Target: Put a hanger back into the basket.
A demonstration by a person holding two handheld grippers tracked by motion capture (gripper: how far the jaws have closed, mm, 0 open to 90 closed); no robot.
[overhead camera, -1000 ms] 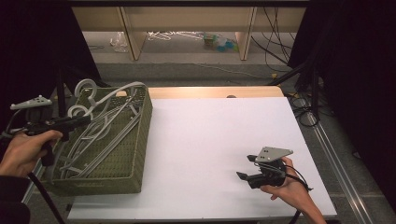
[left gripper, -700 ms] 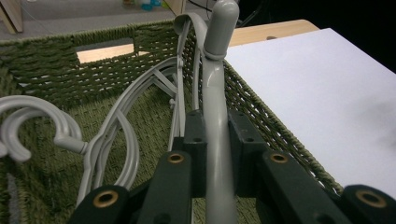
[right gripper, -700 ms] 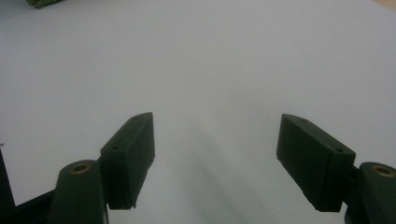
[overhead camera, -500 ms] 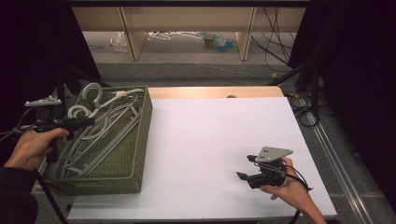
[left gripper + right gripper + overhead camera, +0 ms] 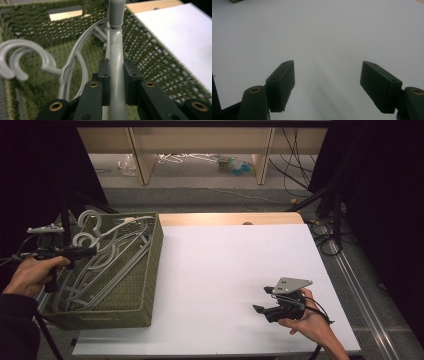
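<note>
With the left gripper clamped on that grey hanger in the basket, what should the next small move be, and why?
Probably a slow lift straight up. The left gripper is shut on one grey hanger, which lies among other hangers inside the green woven basket, so a sideways pull could snag hooks. The right gripper rests open over the white table, free to help afterwards.

bg: dark drapes L+R | wood shelf unit (image 5: 200, 150) at back | grey floor (image 5: 210, 195), cables
</note>
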